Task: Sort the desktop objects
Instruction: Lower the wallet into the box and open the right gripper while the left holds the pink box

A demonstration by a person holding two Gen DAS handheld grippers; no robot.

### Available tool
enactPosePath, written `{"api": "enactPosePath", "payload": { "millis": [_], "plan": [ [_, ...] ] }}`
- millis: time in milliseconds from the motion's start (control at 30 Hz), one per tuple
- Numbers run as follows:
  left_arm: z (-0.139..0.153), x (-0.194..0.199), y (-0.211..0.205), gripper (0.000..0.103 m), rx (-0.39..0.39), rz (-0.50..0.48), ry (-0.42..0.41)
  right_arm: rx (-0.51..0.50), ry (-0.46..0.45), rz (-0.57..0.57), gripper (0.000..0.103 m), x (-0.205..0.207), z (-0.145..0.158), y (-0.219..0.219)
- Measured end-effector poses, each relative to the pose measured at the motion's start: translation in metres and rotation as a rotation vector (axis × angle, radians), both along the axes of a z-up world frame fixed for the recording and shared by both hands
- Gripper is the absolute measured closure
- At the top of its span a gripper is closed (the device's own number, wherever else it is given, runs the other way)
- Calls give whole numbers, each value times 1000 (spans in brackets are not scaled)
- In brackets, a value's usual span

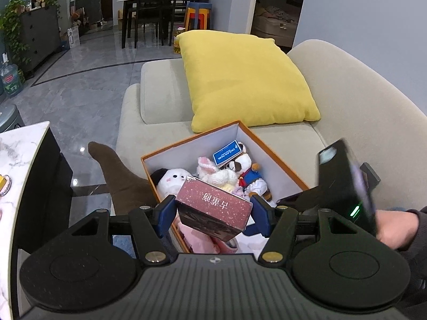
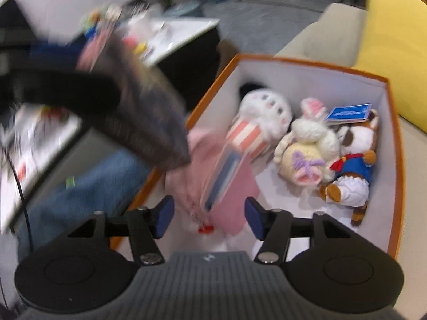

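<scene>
An orange box (image 1: 186,139) with a white inside stands on the sofa. It holds a white round plush (image 1: 173,178), a rabbit plush (image 1: 213,170), a raccoon plush in blue (image 1: 250,176) and a blue card (image 1: 226,152). My left gripper (image 1: 214,214) hangs over the box's near end, shut on a dark red carton (image 1: 213,205) with pale characters. In the right wrist view my right gripper (image 2: 209,217) stands open over the orange box (image 2: 307,62). A blurred pink item (image 2: 232,192) with a clear packet on it lies below, free of the pads.
A yellow cushion (image 1: 245,80) leans on the beige sofa (image 1: 160,101) behind the box. A marble-topped table (image 1: 18,160) stands to the left, with a brown-socked foot (image 1: 117,170) between it and the sofa. A hand (image 1: 392,226) holds the right tool.
</scene>
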State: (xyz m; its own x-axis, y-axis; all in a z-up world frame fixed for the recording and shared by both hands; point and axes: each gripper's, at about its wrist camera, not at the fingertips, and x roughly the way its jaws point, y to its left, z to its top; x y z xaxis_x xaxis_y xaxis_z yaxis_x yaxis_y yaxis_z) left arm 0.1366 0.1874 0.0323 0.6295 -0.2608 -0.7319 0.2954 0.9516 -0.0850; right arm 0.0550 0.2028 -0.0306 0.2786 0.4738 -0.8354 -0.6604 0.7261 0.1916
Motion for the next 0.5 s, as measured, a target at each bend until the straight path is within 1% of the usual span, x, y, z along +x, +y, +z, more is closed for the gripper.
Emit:
{"api": "enactPosePath", "payload": {
  "millis": [67, 100, 200, 233, 267, 400, 500],
  "plan": [
    [1, 1, -1, 33, -5, 5, -4, -61, -8, 33, 36, 2, -7, 9],
    [1, 2, -1, 33, -8, 8, -4, -84, 8, 39, 37, 6, -12, 14],
    [1, 4, 1, 33, -14, 17, -5, -85, 70, 52, 46, 17, -23, 23],
    [2, 4, 2, 33, -14, 18, -4, -91, 77, 53, 52, 20, -26, 25],
    [2, 5, 2, 33, -14, 18, -3, -98, 71, 50, 54, 22, -29, 27],
    [0, 6, 3, 33, -15, 18, -1, -88, 25, 84, 55, 24, -34, 32],
    [-1, 8, 3, 33, -19, 16, 4, -71, 23, 80, 55, 26, -36, 32]
  ]
}}
